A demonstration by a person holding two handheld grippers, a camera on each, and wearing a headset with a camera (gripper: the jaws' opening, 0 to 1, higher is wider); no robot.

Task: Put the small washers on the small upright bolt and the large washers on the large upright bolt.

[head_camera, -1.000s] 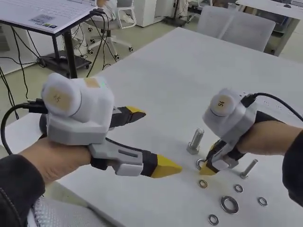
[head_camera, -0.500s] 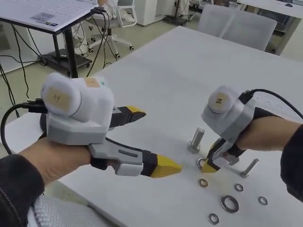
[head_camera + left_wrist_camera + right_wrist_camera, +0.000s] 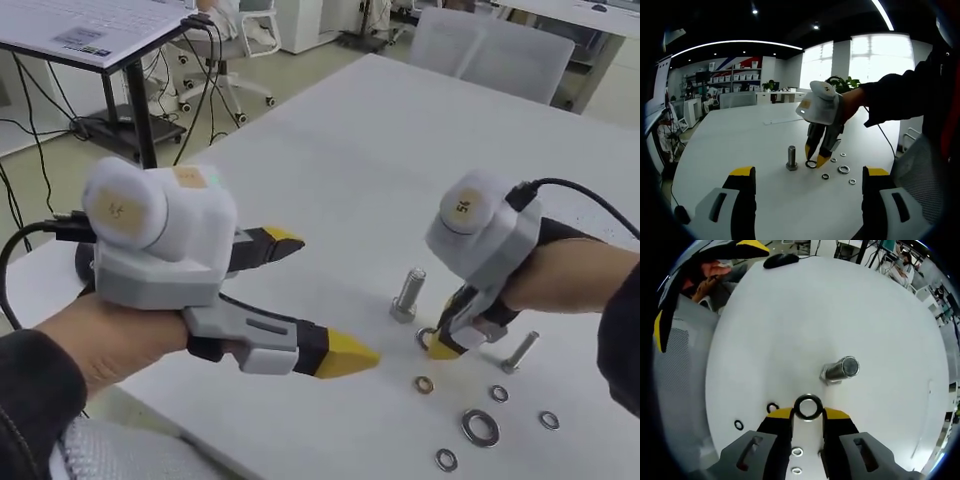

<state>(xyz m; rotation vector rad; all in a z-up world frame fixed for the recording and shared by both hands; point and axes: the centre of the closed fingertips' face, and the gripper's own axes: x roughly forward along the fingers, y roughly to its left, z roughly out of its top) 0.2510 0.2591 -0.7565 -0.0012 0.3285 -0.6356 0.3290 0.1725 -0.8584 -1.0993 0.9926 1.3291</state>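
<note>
White workbench top (image 3: pixel 380 140), open office behind. Right gripper (image 3: pixel 440 347): yellow-tipped jaws closed on the rim of a large steel washer (image 3: pixel 807 406), pinched at one edge so the hole is left free, presumably for threading over a shank. Washer lies roughly flat, hole axis near vertical, faces parallel to the table. It hangs low, just beside the foot of the large upright steel hex bolt (image 3: pixel 407 293), not over it. Bolt stands on its head, long axis vertical, threaded end up. Judgement: washer must clear the bolt tip before lowering. Left gripper (image 3: pixel 322 298): jaws wide apart, holding nothing, well to the side, likely idle. Loose washers (image 3: pixel 481 427) lie near the small bolt (image 3: pixel 519 352), which looks tilted in the head view.
</note>
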